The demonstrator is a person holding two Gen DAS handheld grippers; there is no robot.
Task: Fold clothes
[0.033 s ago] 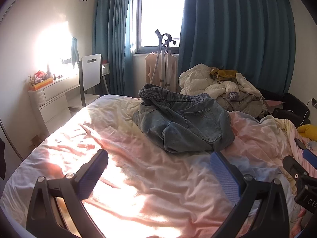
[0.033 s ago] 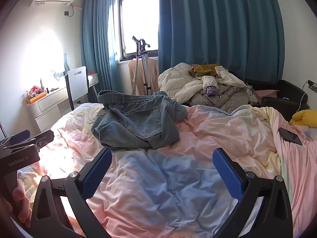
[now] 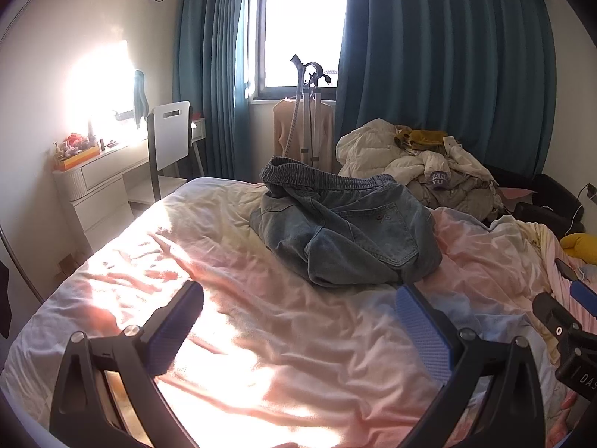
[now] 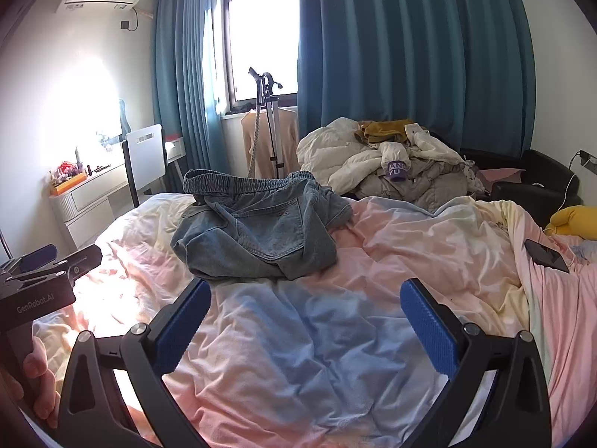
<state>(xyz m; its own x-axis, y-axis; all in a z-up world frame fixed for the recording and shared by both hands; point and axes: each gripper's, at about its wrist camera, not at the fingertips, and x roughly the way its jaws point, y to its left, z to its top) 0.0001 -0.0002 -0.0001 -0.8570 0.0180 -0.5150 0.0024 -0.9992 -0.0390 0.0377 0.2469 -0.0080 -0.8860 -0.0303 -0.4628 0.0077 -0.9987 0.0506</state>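
- Bed point(image 3: 261, 354): fills the lower half of both views, covered by a rumpled sheet in pale pink, blue and yellow; strong sunlight falls across its left side.
- Teal curtains point(image 3: 447, 74): hang on both sides of a bright window point(image 3: 302, 22) on the far wall.
- Heap of pale jackets point(image 4: 391, 164): lies at the far edge of the bed below the right curtain, with a mustard garment on top.
- Denim shorts point(image 3: 347, 231): lie crumpled in a mound on the bed near its middle, elastic waistband raised toward the window, a back pocket facing the cameras; nothing grips them.
- White chair point(image 3: 169, 138): stands at a white dressing table point(image 3: 97, 179) by the left wall.
- Garment steamer stand point(image 3: 309, 112): upright below the window, with a peach top hanging behind it.
- Left tongs point(image 3: 298, 321): blue-padded jaws wide apart and empty, above the sheet, just short of the shorts.
- Right tongs point(image 4: 304, 317): jaws likewise wide apart and empty, on the near side of the shorts; the other tool and a hand point(image 4: 37, 384) holding it show at the left edge of this view.
- Dark phone point(image 4: 546, 255): lies flat on the sheet at the right, near a yellow plush object point(image 4: 574, 220).
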